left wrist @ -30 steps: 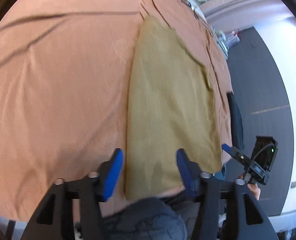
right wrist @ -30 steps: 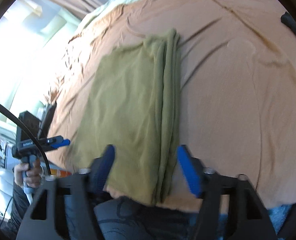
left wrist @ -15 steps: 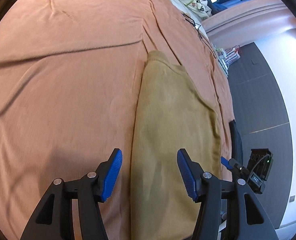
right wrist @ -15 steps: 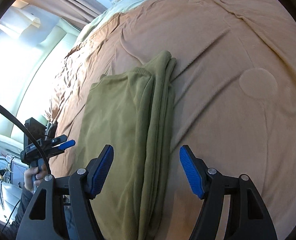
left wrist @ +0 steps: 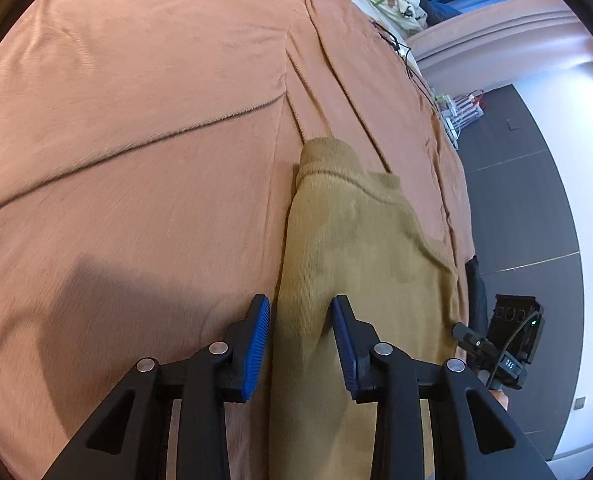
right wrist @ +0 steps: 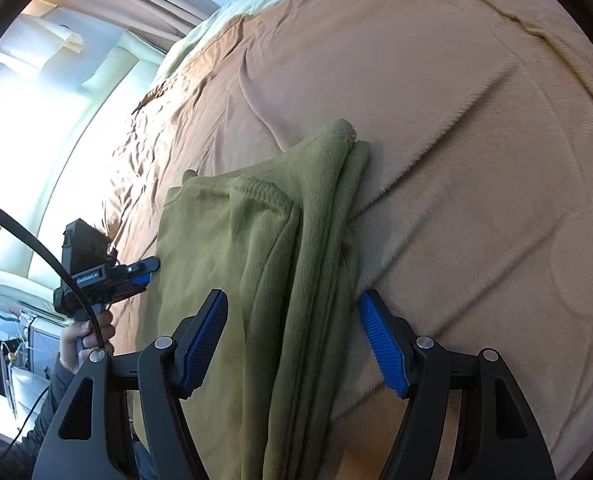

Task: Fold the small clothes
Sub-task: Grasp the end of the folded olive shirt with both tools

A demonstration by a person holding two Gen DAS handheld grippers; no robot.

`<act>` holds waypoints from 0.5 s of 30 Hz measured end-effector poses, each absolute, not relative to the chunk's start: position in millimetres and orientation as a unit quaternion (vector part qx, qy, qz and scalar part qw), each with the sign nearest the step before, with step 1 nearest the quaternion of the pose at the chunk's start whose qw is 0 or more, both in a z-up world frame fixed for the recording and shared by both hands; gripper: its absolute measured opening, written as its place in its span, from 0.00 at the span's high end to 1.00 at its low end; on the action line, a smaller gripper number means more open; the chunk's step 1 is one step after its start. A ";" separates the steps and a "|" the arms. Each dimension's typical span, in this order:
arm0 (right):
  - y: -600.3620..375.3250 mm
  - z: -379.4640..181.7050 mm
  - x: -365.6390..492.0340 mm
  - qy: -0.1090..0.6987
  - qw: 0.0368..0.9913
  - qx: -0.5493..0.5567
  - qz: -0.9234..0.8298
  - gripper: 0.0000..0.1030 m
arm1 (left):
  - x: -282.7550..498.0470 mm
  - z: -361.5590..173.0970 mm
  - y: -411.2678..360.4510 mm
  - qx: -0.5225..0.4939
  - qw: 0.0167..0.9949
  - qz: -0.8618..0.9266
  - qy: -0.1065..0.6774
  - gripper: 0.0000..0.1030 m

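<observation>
One olive garment [left wrist: 360,248] lies folded lengthwise on the orange bed cover [left wrist: 136,120]; the left gripper [left wrist: 300,340] straddles its left edge, jaws closing, not yet pinching. From the right wrist, the right gripper [right wrist: 292,344] straddles the layered right edge, jaws spread wide.

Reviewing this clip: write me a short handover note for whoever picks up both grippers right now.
Left gripper: jaws closing, the olive garment's left long edge between them, not yet pinched.
Right gripper: open, straddling the garment's stacked right-hand folds, not gripping.
Garment lies flat on the orange blanket, already folded lengthwise into a narrow strip.
Left: probably grip both sides and fold end to end.
</observation>
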State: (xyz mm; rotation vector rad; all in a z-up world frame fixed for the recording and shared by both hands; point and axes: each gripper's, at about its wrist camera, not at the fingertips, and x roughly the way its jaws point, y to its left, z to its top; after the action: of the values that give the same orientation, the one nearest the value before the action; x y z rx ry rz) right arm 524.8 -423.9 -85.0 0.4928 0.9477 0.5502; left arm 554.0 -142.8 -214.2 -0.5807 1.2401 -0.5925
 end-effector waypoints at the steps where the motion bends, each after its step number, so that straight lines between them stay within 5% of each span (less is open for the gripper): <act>1: -423.8 -86.4 528.2 0.447 0.822 0.234 0.263 0.35 | 556.0 -214.8 -143.7 -0.266 0.733 -0.272 0.564 0.67; 10: -422.6 -98.7 557.1 0.440 0.807 0.262 0.294 0.35 | 584.4 -222.6 -159.9 -0.278 0.732 -0.287 0.552 0.76; 13: -420.8 -101.1 562.5 0.444 0.807 0.257 0.292 0.45 | 588.3 -225.2 -161.9 -0.286 0.728 -0.289 0.553 0.81; 15: -418.7 -100.7 564.0 0.450 0.809 0.246 0.286 0.61 | 589.8 -224.5 -162.5 -0.286 0.727 -0.286 0.555 0.87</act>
State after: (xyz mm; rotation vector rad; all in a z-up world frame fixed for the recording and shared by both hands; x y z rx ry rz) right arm 564.0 -418.7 -100.7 0.5251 0.9622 0.6121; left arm 589.8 -162.5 -224.5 -0.6314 1.2225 -0.6308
